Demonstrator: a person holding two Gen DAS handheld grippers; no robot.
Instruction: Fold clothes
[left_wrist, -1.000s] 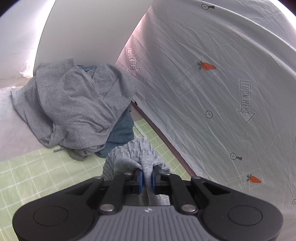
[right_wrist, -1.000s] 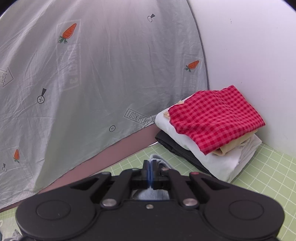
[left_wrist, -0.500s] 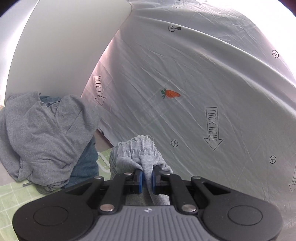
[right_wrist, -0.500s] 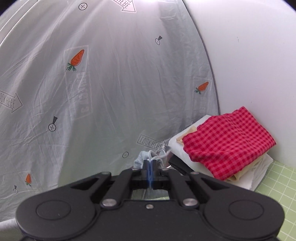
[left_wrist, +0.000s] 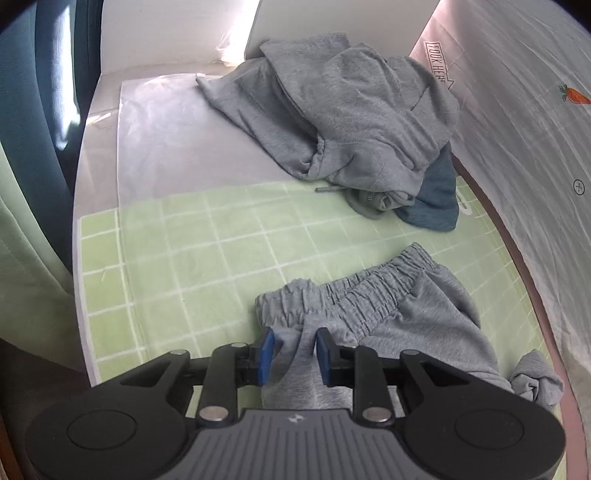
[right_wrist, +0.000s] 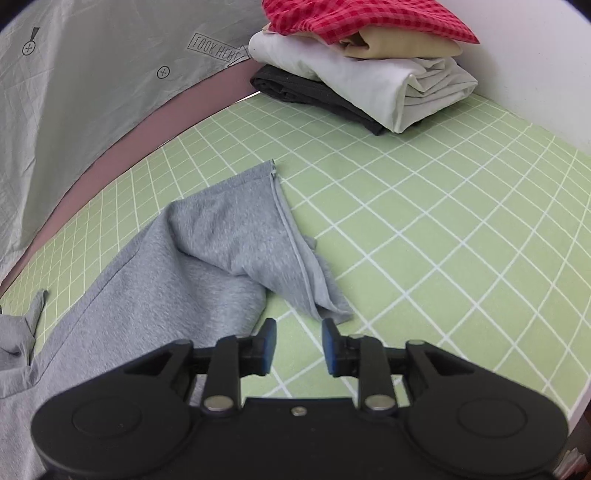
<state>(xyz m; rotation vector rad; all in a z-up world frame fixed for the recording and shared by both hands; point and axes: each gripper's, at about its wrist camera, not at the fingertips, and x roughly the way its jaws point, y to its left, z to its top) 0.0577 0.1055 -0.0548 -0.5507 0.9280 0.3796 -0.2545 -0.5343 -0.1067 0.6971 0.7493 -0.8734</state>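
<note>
Grey sweatpants (left_wrist: 399, 317) lie on the green grid mat (left_wrist: 192, 251), elastic waistband toward the far side in the left wrist view. My left gripper (left_wrist: 293, 356) is open, its blue pads either side of the waistband cloth just below it. In the right wrist view a grey pant leg (right_wrist: 207, 258) lies crumpled on the mat (right_wrist: 443, 221), its hem end folded over. My right gripper (right_wrist: 298, 345) is open and empty, just short of the hem corner.
A heap of grey sweat clothes (left_wrist: 351, 110) over a blue garment (left_wrist: 436, 199) sits at the far left end. A folded stack (right_wrist: 369, 62), red check on top, stands far right. A carrot-print sheet (right_wrist: 92, 81) hangs behind the table.
Both grippers came down from holding the pants up in the air and opened. The pants now lie on the mat, released.
</note>
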